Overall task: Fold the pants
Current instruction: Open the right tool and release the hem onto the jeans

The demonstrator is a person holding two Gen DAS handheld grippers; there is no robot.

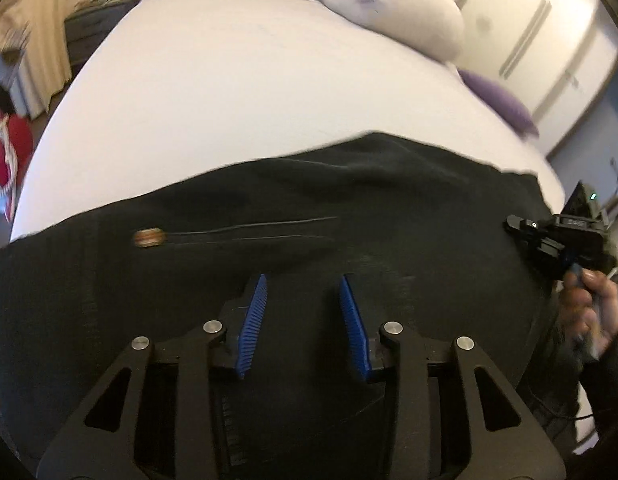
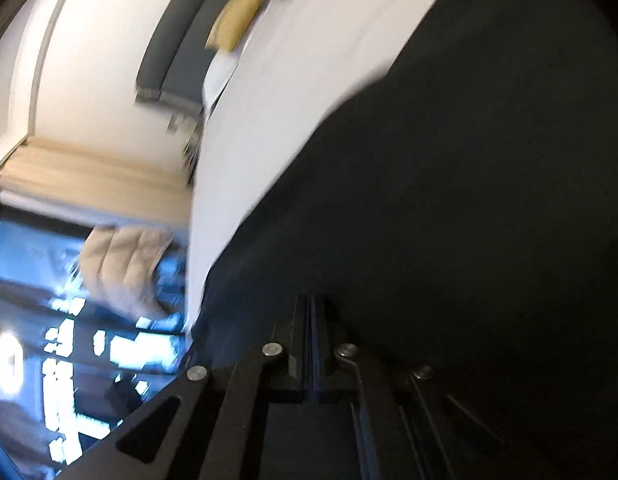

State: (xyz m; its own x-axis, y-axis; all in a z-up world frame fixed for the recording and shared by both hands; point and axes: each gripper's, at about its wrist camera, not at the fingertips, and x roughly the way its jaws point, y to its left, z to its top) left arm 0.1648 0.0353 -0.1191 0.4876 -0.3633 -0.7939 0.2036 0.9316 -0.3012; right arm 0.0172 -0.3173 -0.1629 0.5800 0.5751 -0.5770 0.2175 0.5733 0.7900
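Two views: left wrist shows the left claw partly open, blue pads empty above black pants spread across the white bed's near side; right wrist, blurred, shows the right claw fully closed, any cloth pinched undeterminable, pants right.

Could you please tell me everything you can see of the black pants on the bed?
The pants are black, of soft matte cloth, and lie spread flat across the near part of the white bed. A thin drawstring with a brown tip lies on them. The left tool hangs open above the cloth, not gripping it.
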